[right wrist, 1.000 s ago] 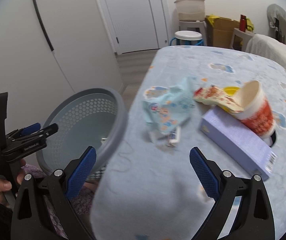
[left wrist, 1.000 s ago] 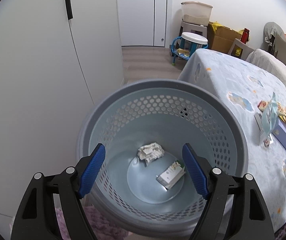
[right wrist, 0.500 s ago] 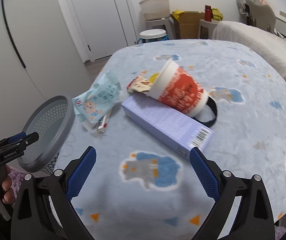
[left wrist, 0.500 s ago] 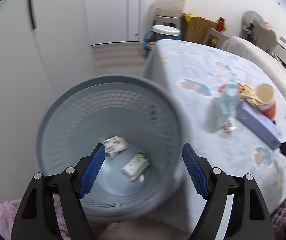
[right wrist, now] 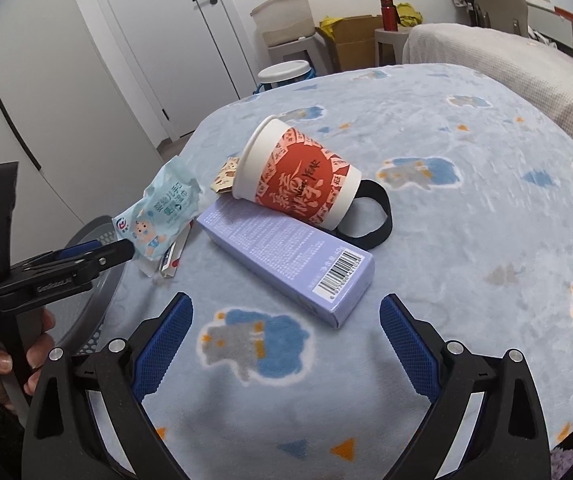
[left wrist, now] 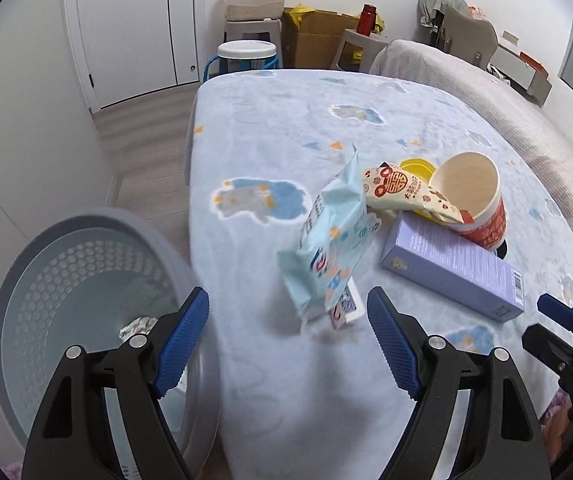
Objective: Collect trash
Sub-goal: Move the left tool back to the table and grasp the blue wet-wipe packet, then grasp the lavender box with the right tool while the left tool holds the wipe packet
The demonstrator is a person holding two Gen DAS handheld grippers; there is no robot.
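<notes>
A grey perforated trash basket (left wrist: 70, 280) stands beside the table, with crumpled paper (left wrist: 138, 326) in its bottom. On the blue blanket lie a light-blue wrapper (left wrist: 332, 248) (right wrist: 162, 208), a small card (left wrist: 346, 306) under it, a cream and red snack bag (left wrist: 406, 194), a tipped red paper cup (left wrist: 474, 200) (right wrist: 298, 178) and a purple box (left wrist: 450, 268) (right wrist: 290, 256). My left gripper (left wrist: 288, 334), its jaws opening and empty, hangs over the table edge in front of the wrapper. My right gripper (right wrist: 286, 344) is open and empty, just short of the purple box.
A black band (right wrist: 366, 218) lies behind the cup. A yellow lid (left wrist: 416, 168) sits by the snack bag. Beyond the table are a white door (right wrist: 206, 40), stools (left wrist: 246, 56), cardboard boxes (left wrist: 318, 36) and a bed (right wrist: 506, 48). A hand (right wrist: 6, 360) holds the left gripper's handle.
My left gripper has swung from above the basket to the right, over the table edge toward the wrapper. My right gripper has moved right, from the wrapper to the purple box and cup.
</notes>
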